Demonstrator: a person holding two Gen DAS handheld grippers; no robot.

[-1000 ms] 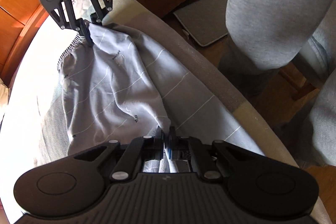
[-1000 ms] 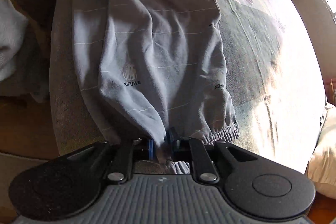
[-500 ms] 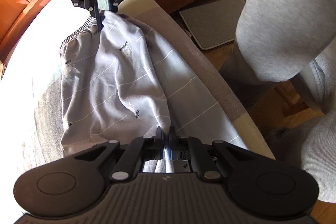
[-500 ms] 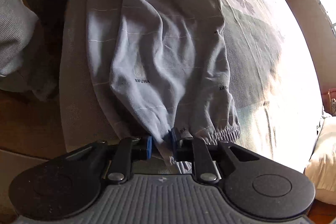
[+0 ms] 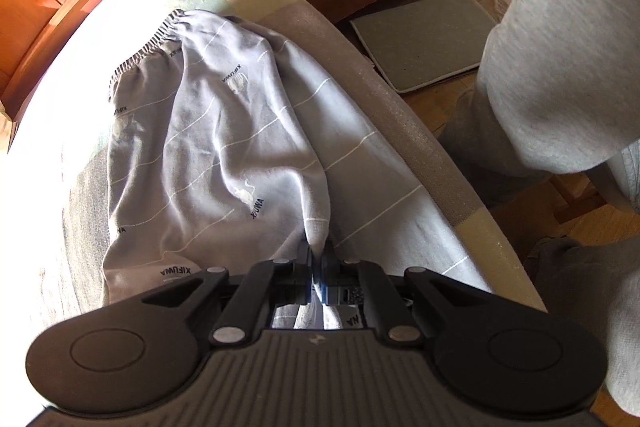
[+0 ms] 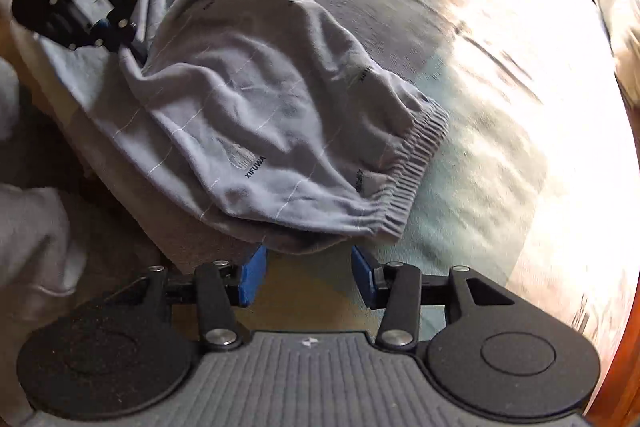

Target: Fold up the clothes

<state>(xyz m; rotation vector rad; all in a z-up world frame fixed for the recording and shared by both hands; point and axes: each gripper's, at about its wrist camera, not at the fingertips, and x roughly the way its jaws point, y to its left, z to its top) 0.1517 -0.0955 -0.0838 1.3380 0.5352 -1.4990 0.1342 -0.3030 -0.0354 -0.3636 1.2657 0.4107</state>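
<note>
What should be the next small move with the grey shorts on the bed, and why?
Probably open the left tool and let go. It is shut on a fold of the grey shorts, while the right tool has just been opening with nothing between its jaws, and the folded half lies on the bed.

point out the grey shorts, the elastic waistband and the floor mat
grey shorts point(image 5: 224, 163): left wrist view, on the top fabric panel
elastic waistband point(image 6: 416, 163): right wrist view, on the ribbed gathered edge
floor mat point(image 5: 428, 39): left wrist view, on its grey middle
</note>
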